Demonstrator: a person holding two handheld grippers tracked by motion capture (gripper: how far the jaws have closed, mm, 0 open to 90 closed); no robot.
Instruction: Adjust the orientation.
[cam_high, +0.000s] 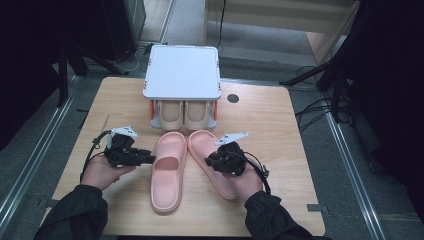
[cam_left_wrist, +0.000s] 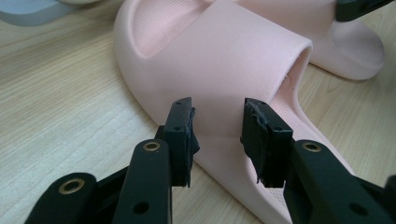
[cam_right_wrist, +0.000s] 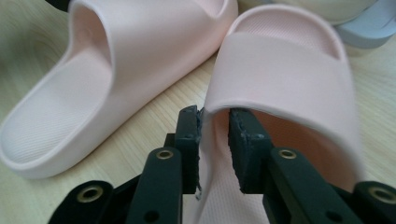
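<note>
Two pink slippers lie side by side at the centre of the wooden table (cam_high: 260, 115) in the high view, toes pointing to the top of the frame. The left slipper (cam_high: 167, 170) sits just left of centre; the right slipper (cam_high: 212, 160) lies beside it, angled so its heel drifts toward the lower right, and the two touch near the toes.

The left gripper (cam_high: 149, 159) comes in from the left of the frame, level with the left slipper's strap, its tips at that slipper's outer edge. In the left gripper view the jaws of the left gripper (cam_left_wrist: 217, 135) stand apart, with the outer wall of the left slipper (cam_left_wrist: 219, 70) between and just beyond them; the pads do not press on it, so this claw is released.

The right gripper (cam_high: 212, 161) hovers over the right slipper's heel half. In the right gripper view the right gripper (cam_right_wrist: 214, 140) straddles the rear edge of the strap of the right slipper (cam_right_wrist: 280, 70), one jaw outside the side wall, the other under the strap. A slim gap shows at each pad, so it is released too.

A white shoe rack (cam_high: 182, 70) stands at the upper middle, with a beige pair (cam_high: 184, 115) underneath.
</note>
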